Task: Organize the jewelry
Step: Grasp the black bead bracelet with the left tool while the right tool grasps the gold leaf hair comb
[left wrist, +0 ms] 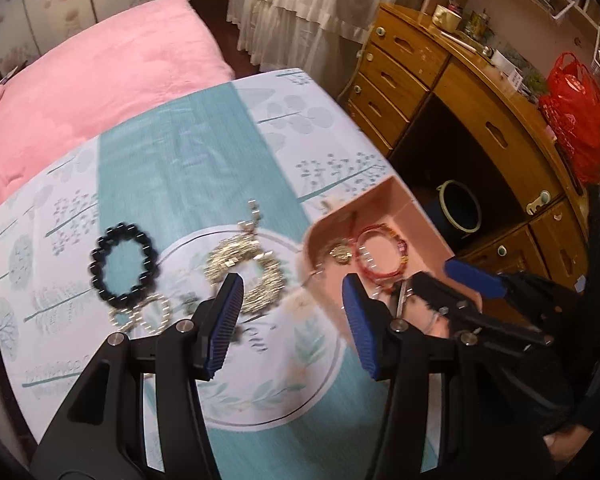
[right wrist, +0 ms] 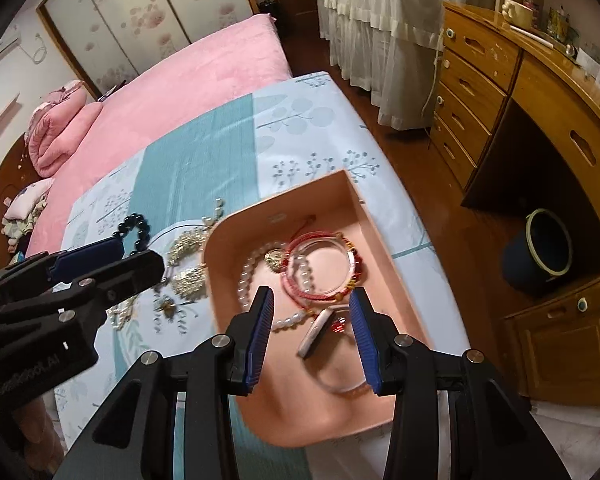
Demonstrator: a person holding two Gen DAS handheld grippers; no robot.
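A pink box lies on the patterned cloth and holds a red cord bracelet, a pearl strand, a gold pendant and a white bangle. The box also shows in the left wrist view. On the cloth lie a black bead bracelet, a gold chain bracelet and a pearl bracelet. My left gripper is open and empty, above the cloth between the gold chain and the box. My right gripper is open and empty over the box.
The cloth covers the foot of a bed with a pink blanket. A wooden desk with drawers stands at the right, with a blue bin beneath it. A red bag sits on the desk.
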